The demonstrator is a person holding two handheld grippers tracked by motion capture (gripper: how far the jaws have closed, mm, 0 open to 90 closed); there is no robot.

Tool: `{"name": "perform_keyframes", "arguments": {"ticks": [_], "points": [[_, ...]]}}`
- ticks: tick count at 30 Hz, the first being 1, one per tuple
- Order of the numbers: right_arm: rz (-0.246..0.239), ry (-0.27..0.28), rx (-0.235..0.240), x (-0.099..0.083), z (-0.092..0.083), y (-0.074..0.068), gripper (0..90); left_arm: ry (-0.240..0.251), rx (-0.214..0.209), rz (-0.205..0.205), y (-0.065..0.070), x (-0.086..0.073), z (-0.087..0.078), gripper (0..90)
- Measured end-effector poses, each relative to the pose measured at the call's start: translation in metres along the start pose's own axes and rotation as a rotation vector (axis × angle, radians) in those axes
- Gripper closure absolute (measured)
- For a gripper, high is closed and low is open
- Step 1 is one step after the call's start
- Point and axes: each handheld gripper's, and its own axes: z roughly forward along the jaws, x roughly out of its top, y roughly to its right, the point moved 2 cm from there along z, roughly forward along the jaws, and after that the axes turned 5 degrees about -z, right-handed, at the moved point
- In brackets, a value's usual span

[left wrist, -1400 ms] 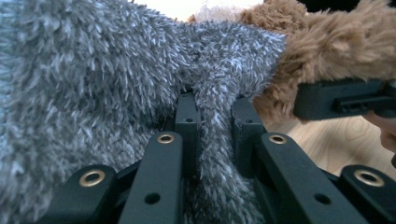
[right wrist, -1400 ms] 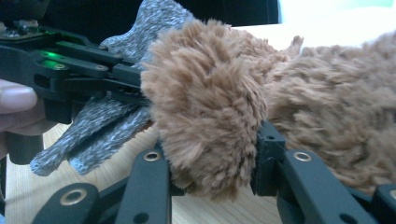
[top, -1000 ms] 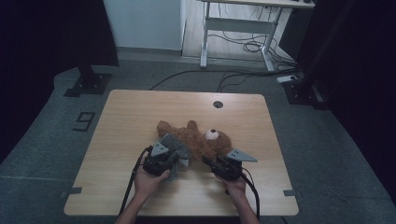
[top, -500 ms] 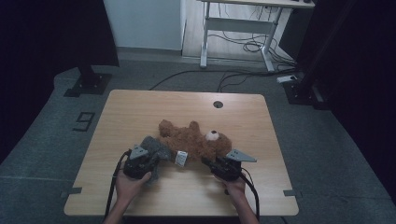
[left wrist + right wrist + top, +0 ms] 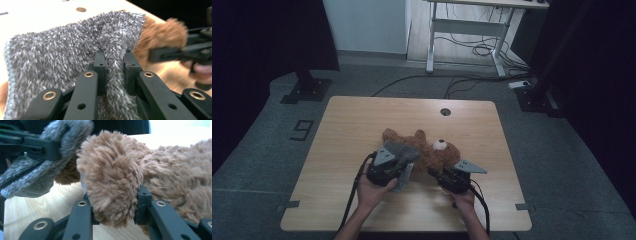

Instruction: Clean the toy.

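Currently the brown plush teddy bear [image 5: 432, 152] is lying mid-counter, soft and light. Right gripper [image 5: 112, 202] is clamping a plump limb; left gripper [image 5: 113, 67] is pinching the grey fuzzy cloth [image 5: 57, 50] beside it. Grab thick folds; thin pile may slip.

Your left gripper [image 5: 404, 167] and the grey cloth [image 5: 401, 150] cover the teddy bear's [image 5: 437, 152] middle in the high view; bear blurred in left gripper view, cloth's lower edge cropped there
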Motion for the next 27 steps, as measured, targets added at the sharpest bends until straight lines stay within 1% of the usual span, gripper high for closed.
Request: {"name": "perform_keyframes", "arguments": {"ticks": [1,2,3,4,5,6,8,9,11,12,13,14,16,18,19,20,24,25,26,27], "points": [[-0.001,0.000,0.001,0.000,0.000,0.000,66.3,0.000,0.000,0.000,0.000,0.000,0.000,76.3],[-0.001,-0.001,0.002,0.000,0.000,0.000,66.2,-0.016,-0.010,0.012,0.008,0.004,0.015,76.3],[-0.001,-0.001,0.002,0.000,0.000,0.000,66.3,-0.028,-0.012,0.015,0.010,0.005,0.023,76.3],[-0.001,-0.001,0.002,0.000,0.000,0.000,66.3,-0.028,-0.012,0.015,0.010,0.005,0.023,76.3],[0.002,-0.002,0.004,0.000,0.000,0.000,66.4,-0.055,0.004,0.016,0.011,0.004,0.036,76.3],[0.003,-0.004,0.004,0.000,-0.001,0.000,66.5,-0.068,0.010,0.010,0.010,0.001,0.042,76.3],[-0.001,-0.005,0.005,-0.001,-0.001,0.000,66.7,-0.079,0.006,-0.003,0.005,-0.006,0.047,76.4],[-0.004,-0.008,0.006,-0.001,-0.002,0.000,66.8,-0.079,0.006,-0.003,0.005,-0.006,0.047,76.5],[-0.005,-0.010,0.008,-0.001,-0.002,0.000,66.9,-0.070,-0.012,-0.030,-0.001,-0.010,0.045,76.6],[-0.007,-0.011,0.011,-0.001,-0.002,0.000,67.1,-0.068,-0.015,-0.037,-0.003,-0.011,0.042,76.7],[-0.003,-0.008,0.012,-0.002,-0.003,0.001,67.4,-0.068,-0.001,-0.037,-0.007,-0.013,0.036,76.7],[0.005,-0.007,0.013,-0.002,-0.003,0.001,67.5,-0.068,-0.001,-0.037,-0.007,-0.013,0.036,76.8],[0.009,-0.007,0.014,-0.002,-0.003,0.001,67.5,-0.069,0.014,-0.038,-0.011,-0.014,0.030,76.7],[0.009,-0.007,0.015,-0.002,-0.003,0.001,67.6,-0.068,0.027,-0.046,-0.016,-0.015,0.023,76.7],[0.005,-0.008,0.014,-0.002,-0.003,0.001,67.6,-0.064,0.038,-0.050,-0.021,-0.018,0.018,76.7],[0.004,-0.008,0.015,-0.002,-0.003,0.002,67.6,-0.064,0.038,-0.050,-0.021,-0.018,0.018,76.7],[0.003,-0.007,0.016,-0.002,-0.004,0.002,67.6,-0.057,0.059,-0.076,-0.036,-0.025,0.007,76.7],[0.001,-0.007,0.018,-0.002,-0.004,0.002,67.6,-0.055,0.070,-0.092,-0.044,-0.030,0.002,76.6],[0.000,-0.006,0.018,-0.002,-0.004,0.003,67.6,-0.055,0.070,-0.092,-0.044,-0.030,0.002,76.6],[0.002,-0.005,0.018,-0.003,-0.004,0.003,67.6,-0.052,0.083,-0.109,-0.052,-0.036,-0.003,76.6]]}}
